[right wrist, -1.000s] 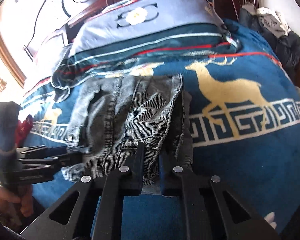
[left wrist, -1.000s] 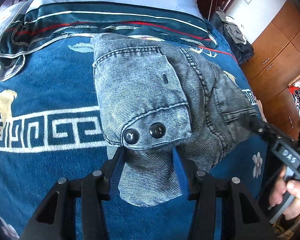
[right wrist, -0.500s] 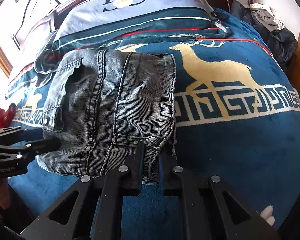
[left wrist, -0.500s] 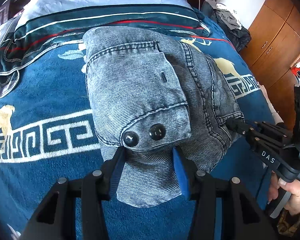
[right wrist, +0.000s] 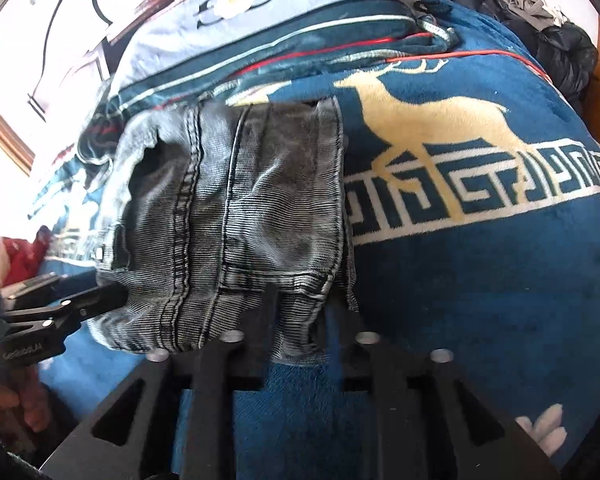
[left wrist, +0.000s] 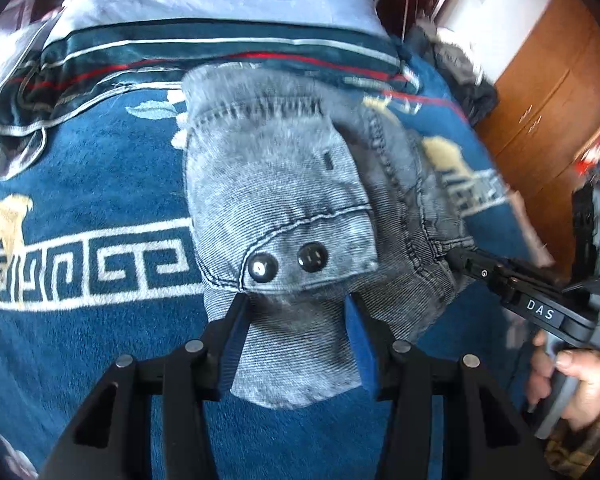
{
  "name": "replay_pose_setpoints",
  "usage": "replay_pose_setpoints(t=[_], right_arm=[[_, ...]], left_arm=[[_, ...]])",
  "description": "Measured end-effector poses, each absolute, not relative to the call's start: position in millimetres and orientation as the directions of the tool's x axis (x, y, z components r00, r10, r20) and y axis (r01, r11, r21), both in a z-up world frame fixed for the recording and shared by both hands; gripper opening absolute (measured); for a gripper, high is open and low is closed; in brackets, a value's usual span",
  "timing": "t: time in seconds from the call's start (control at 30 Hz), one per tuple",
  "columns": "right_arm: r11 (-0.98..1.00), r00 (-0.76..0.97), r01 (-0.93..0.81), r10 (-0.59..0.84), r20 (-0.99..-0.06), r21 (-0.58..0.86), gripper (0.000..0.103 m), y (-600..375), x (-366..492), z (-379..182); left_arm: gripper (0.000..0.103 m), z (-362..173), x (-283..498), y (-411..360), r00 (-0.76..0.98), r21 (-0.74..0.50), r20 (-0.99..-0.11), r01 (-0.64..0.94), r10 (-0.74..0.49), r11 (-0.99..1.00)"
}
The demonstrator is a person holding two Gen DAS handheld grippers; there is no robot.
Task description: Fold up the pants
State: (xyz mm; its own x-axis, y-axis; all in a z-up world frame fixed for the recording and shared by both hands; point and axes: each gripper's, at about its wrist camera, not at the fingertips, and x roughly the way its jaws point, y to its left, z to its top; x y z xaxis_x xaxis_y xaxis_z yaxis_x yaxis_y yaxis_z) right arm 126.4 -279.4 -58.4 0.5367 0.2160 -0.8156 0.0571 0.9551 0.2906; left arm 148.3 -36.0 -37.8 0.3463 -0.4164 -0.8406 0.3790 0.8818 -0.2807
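The pants (left wrist: 276, 208) lie folded into a compact grey denim bundle on the blue deer-patterned blanket (left wrist: 80, 184) of the bed, just in front of the pillow (left wrist: 220, 20). A flap with two dark buttons (left wrist: 286, 262) faces up on my left side.

My left gripper (left wrist: 296, 320) has its fingers (left wrist: 236, 332) spread partway, straddling the near hem of the bundle; the cloth sits between them, and I see no pinch in it. My right gripper (right wrist: 300, 320) is at the near right corner, and its fingers are opening, with the corner's edge layers still between them and, as far as I can tell, slack rather than pinched.

I judge the fold is essentially laid and this is the release. To do it well, I should let the right fingers open fully before drawing back, so no layer snags and drags the corner open. Pulling back low and straight toward myself should keep the stacked edges aligned. The left fingers can stay astride the hem to steady the bundle. Denim this thick tends to spring up, so a light press on top afterwards may help it stay flat.
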Motion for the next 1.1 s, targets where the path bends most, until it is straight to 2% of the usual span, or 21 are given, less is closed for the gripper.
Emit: replay_pose_setpoints(t=[0.13, 0.23, 0.37, 0.5, 0.53, 0.57, 0.6, 0.63, 0.67, 0.73, 0.83, 0.97, 1.03, 1.1], right_arm=[[0.945, 0.611, 0.065, 0.216, -0.761, 0.321, 0.04, -296.3, 128.4, -31.9], [0.928, 0.615, 0.071, 0.249, -0.748, 0.367, 0.04, -308.3, 154.7, -26.8], [0.929, 0.594, 0.103, 0.229, -0.771, 0.355, 0.04, -317.9, 205.2, -36.3], [0.877, 0.578, 0.156, 0.292, -0.762, 0.455, 0.04, -333.1, 241.4, -55.7], [0.861, 0.576, 0.164, 0.312, -0.755, 0.481, 0.035, -335.1, 248.2, -60.4], [0.848, 0.573, 0.161, 0.336, -0.748, 0.504, 0.024, -336.3, 253.0, -64.0], [0.843, 0.564, 0.151, 0.356, -0.745, 0.517, 0.019, -334.4, 258.7, -67.0], [0.852, 0.549, 0.136, 0.361, -0.754, 0.506, 0.011, -329.4, 264.0, -68.5], [0.867, 0.541, 0.119, 0.352, -0.764, 0.483, 0.01, -324.3, 266.4, -67.4], [0.926, 0.575, 0.089, 0.252, -0.778, 0.366, 0.009, -311.9, 264.8, -52.9], [0.938, 0.619, 0.118, 0.187, -0.763, 0.326, 0.009, -312.0, 263.0, -40.3], [0.969, 0.542, 0.137, 0.102, -0.834, 0.207, 0.009, -304.7, 275.2, -71.3], [0.968, 0.492, 0.151, 0.1, -0.865, 0.198, 0.009, -307.8, 278.6, -97.4], [0.957, 0.504, 0.17, 0.122, -0.855, 0.236, 0.011, -314.0, 275.8, -99.7]], left_arm=[[0.051, -15.3, 154.8, -19.1, 0.403, -0.321, -0.794, 0.359, -0.456, 0.876], [0.051, -9.3, 173.3, -25.5, 0.417, -0.283, -0.802, 0.365, -0.428, 0.887], [0.051, -17.2, 201.0, -44.1, 0.413, -0.199, -0.837, 0.38, -0.358, 0.903], [0.051, -39.4, 217.4, -53.4, 0.383, -0.142, -0.876, 0.379, -0.294, 0.914], [0.052, -46.2, 217.9, -53.1, 0.368, -0.136, -0.886, 0.377, -0.282, 0.916], [0.053, -54.0, 218.8, -52.4, 0.351, -0.133, -0.896, 0.372, -0.271, 0.919], [0.054, -62.2, 220.1, -51.3, 0.333, -0.133, -0.905, 0.367, -0.263, 0.921], [0.055, -67.1, 220.0, -49.7, 0.327, -0.137, -0.907, 0.364, -0.264, 0.921], [0.055, -68.0, 218.9, -47.9, 0.331, -0.146, -0.903, 0.362, -0.273, 0.921], [0.055, -66.8, 217.0, -46.0, 0.336, -0.155, -0.898, 0.363, -0.284, 0.919], [0.054, -64.4, 213.8, -46.0, 0.346, -0.157, -0.892, 0.369, -0.292, 0.916], [0.055, -64.9, 210.8, -49.1, 0.358, -0.148, -0.886, 0.381, -0.293, 0.913], [0.055, -63.2, 211.5, -53.2, 0.365, -0.137, -0.884, 0.392, -0.291, 0.91], [0.055, -58.4, 211.3, -53.2, 0.37, -0.137, -0.882, 0.39, -0.291, 0.911]])
